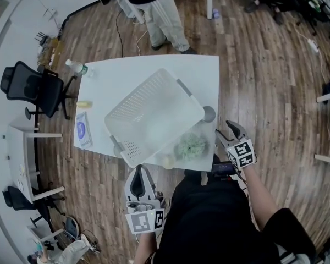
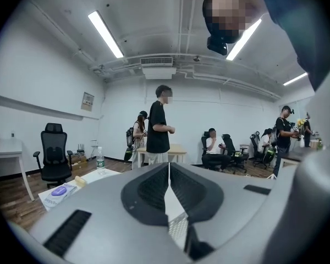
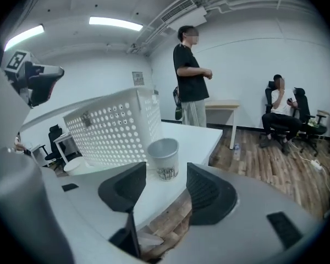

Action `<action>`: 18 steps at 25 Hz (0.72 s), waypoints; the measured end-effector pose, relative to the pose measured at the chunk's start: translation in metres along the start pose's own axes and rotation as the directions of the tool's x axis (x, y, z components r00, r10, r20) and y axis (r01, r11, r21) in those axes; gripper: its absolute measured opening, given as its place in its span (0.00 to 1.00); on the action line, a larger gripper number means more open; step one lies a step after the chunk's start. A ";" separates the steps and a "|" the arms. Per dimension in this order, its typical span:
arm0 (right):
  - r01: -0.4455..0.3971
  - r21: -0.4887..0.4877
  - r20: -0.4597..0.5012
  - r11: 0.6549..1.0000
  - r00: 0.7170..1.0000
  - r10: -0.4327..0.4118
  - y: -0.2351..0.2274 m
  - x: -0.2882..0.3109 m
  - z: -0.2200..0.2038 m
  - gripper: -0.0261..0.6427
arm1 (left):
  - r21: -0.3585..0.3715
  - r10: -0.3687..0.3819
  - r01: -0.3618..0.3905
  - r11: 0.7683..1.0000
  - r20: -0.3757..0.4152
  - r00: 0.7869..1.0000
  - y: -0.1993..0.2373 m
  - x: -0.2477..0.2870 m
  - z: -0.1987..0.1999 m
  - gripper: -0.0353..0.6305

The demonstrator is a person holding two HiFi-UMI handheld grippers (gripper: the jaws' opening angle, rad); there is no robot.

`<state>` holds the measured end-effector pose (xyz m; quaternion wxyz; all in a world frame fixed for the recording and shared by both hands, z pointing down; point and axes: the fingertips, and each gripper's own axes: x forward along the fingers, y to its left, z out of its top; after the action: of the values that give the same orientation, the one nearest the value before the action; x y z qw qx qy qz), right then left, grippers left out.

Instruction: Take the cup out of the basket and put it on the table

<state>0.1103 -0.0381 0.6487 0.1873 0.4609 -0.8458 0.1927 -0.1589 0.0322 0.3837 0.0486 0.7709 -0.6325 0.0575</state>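
Note:
A grey cup (image 1: 208, 114) stands upright on the white table (image 1: 203, 76), just right of the white perforated basket (image 1: 154, 114). In the right gripper view the cup (image 3: 164, 158) sits a short way beyond the jaws, beside the basket (image 3: 113, 126). My right gripper (image 1: 229, 128) (image 3: 166, 172) is open with nothing between its fingers, off the table's near right corner and apart from the cup. At the table's near edge my left gripper (image 1: 138, 173) (image 2: 169, 170) is shut and empty, and it points level across the table.
A green crumpled thing (image 1: 191, 146) and a small white bowl (image 1: 168, 161) lie at the basket's near side. A water bottle (image 1: 76, 66), a yellow item (image 1: 84, 104) and a blue-printed packet (image 1: 82, 130) line the table's left edge. A person (image 1: 159, 10) stands beyond the table; an office chair (image 1: 33, 87) stands left.

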 end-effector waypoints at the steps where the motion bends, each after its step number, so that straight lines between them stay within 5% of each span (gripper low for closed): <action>1: 0.006 0.003 0.021 1.000 1.000 -0.006 0.002 -0.009 0.010 0.37 | -0.001 -0.014 0.014 1.000 0.005 1.000 -0.002 0.003 0.000 0.08; 3: 0.010 0.007 0.070 1.000 0.997 -0.011 0.008 -0.028 0.032 0.21 | -0.004 -0.043 0.044 0.999 0.016 0.999 -0.006 0.008 0.001 0.08; 6: -0.020 -0.002 0.143 1.000 0.990 0.020 0.026 -0.054 0.068 0.10 | -0.007 -0.090 0.091 0.996 0.037 0.995 -0.016 0.015 0.003 0.08; 18: -0.177 -0.155 0.408 0.972 0.885 0.226 0.127 -0.135 0.213 0.07 | -0.023 -0.246 0.248 0.968 0.067 0.967 -0.053 0.024 0.011 0.08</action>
<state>0.0412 0.0152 0.3805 0.0044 0.3897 -0.9191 0.0586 -0.1024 0.0173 0.3768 0.0471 0.8443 -0.5335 0.0166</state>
